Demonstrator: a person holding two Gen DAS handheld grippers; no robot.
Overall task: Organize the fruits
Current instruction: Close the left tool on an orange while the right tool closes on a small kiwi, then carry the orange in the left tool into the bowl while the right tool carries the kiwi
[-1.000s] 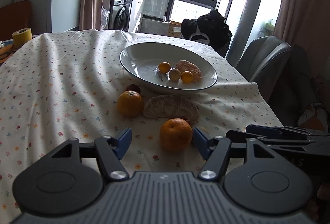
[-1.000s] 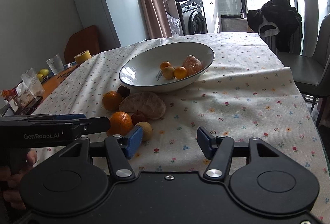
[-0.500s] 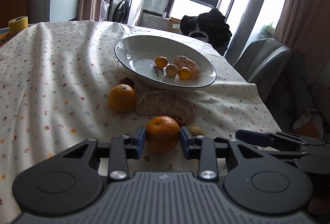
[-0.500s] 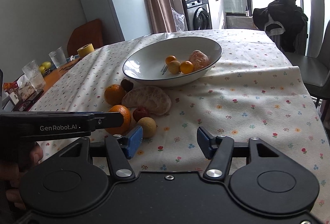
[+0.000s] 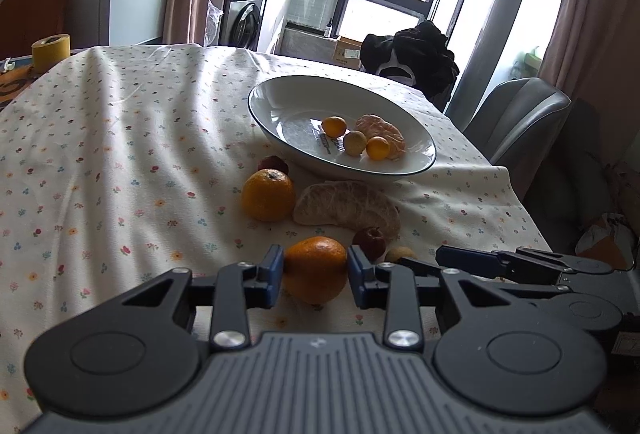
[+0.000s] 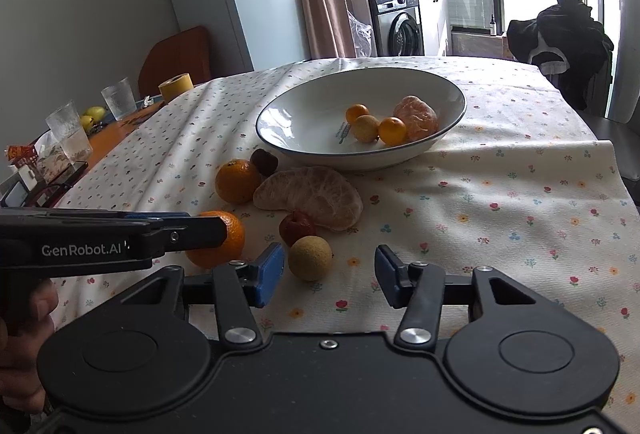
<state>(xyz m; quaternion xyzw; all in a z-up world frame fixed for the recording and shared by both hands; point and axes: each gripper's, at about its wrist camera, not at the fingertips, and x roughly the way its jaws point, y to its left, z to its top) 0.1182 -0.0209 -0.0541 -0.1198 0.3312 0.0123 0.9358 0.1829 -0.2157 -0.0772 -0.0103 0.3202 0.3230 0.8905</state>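
Observation:
My left gripper [image 5: 315, 269] is shut on an orange [image 5: 316, 268] near the table's front edge; the same orange [image 6: 224, 242] shows behind the left gripper's finger in the right wrist view. A white bowl [image 5: 280, 102] holds several small fruits and a peeled citrus [image 5: 379, 130]. Before the bowl lie a second orange [image 5: 267, 194], a big peeled segment [image 5: 346, 203], a small dark red fruit [image 5: 370, 240] and a round tan fruit [image 6: 310, 258]. My right gripper [image 6: 330, 274] stands open just behind the tan fruit, with nothing between its fingers.
A floral cloth [image 5: 120, 138] covers the table. A yellow tape roll [image 5: 51, 52] and glasses [image 6: 74, 132] stand at the left end. A grey chair [image 5: 520, 122] is beyond the right edge, and a dark fruit [image 6: 264, 161] lies beside the second orange.
The left gripper went from open around the front orange to shut on it. The right gripper has edged forward towards the tan fruit and stayed open.

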